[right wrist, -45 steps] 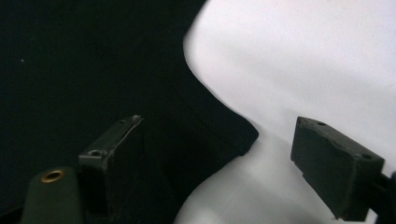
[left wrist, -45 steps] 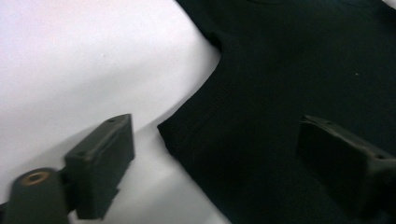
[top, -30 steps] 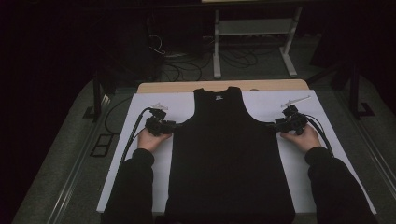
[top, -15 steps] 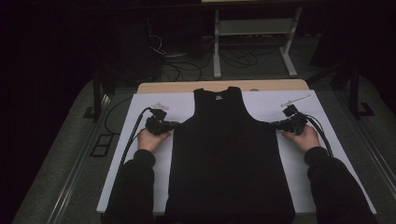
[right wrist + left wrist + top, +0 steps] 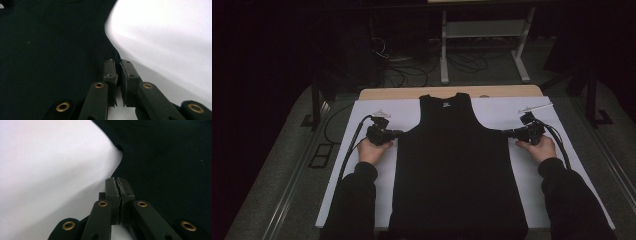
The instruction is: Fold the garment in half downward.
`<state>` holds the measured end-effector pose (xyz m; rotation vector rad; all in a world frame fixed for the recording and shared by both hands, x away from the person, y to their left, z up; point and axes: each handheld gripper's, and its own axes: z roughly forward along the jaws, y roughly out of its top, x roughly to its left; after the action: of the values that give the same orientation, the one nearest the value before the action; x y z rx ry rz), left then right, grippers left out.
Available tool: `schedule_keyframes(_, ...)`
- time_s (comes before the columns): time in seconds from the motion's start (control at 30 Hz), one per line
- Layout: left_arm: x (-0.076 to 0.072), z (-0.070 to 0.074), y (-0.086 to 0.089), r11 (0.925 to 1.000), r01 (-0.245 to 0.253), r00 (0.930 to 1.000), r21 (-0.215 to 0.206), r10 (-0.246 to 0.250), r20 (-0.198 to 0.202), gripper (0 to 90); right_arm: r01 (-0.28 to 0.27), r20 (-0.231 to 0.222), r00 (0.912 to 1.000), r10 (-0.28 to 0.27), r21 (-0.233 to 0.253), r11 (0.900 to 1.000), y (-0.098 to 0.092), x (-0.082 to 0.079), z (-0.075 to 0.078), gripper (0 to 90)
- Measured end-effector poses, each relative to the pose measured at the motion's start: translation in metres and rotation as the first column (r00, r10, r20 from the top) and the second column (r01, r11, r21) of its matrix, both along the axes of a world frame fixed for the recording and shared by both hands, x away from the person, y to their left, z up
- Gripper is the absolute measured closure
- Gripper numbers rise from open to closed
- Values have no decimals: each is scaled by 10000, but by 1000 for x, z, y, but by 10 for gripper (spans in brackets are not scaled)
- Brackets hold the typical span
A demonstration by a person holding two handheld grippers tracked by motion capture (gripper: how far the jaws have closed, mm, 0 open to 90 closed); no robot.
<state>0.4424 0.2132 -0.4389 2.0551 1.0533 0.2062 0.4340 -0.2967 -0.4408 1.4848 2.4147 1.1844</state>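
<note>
- While the black tank top (image 5: 457,170) lies flat and face-up on the white sheet (image 5: 562,165) covering the desk (image 5: 452,92), its neck points away from the person and its hem reaches the near edge.
- Left gripper (image 5: 398,133) sits at the garment's left side, just under the armhole, with the person's left hand (image 5: 373,150) wrapped around its body and a black cable (image 5: 352,145) trailing back along the sheet.
- Seen from the left gripper view, its fingers (image 5: 111,192) are pressed together with no gap, at the very edge of the tank top (image 5: 170,165); whether a fold of cloth is pinched between them I cannot tell, since cloth and fingers are equally dark.
- Right gripper (image 5: 507,133) mirrors this at the garment's right side below the armhole, held by the right hand (image 5: 539,148), its cable (image 5: 562,147) looping toward the near side.
- From the right gripper view, its fingers (image 5: 130,75) stand almost closed, a thin slit left between them, right on the fabric's edge (image 5: 50,50) where it meets the white sheet (image 5: 170,37); a grip on the cloth cannot be confirmed.
- Both dark sleeves (image 5: 357,200) come in from the bottom of the high view, one on each side of the tank top.
- Beyond the desk, a white metal frame (image 5: 482,35) and loose cables (image 5: 412,60) rest on the dim floor.
</note>
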Motion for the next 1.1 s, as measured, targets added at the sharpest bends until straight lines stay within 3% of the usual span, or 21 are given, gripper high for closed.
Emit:
schedule_keyframes(0.23,-4,9,6,9991,-122,9993,-397,136,351,870,32,-4,10000,-32,338,9994,-1,-4,1,823)
schedule_keyframes(0.33,-6,8,13,9969,-214,9989,-763,245,399,870,37,-48,10000,-35,414,9991,-1,-4,1,822)
schedule_keyframes(0.4,-7,7,14,9970,-271,9991,-719,294,304,870,84,-13,10000,-84,485,9988,0,-5,2,822)
schedule_keyframes(0.43,-8,7,16,9940,-302,9989,-1050,337,315,870,57,79,9999,-62,633,9980,-1,-6,4,822)
schedule_keyframes(0.67,-15,6,19,9840,-392,9989,-1738,431,183,869,115,252,9996,-137,867,9962,-4,-14,10,822)
schedule_keyframes(0.87,-24,11,23,9779,-433,9983,-2045,502,290,869,67,369,9993,-108,1100,9939,-6,-23,15,821)
schedule_keyframes(1.1,-30,15,23,9772,-369,9987,-2093,435,272,869,77,476,9988,-145,1404,9901,-6,-31,18,822)
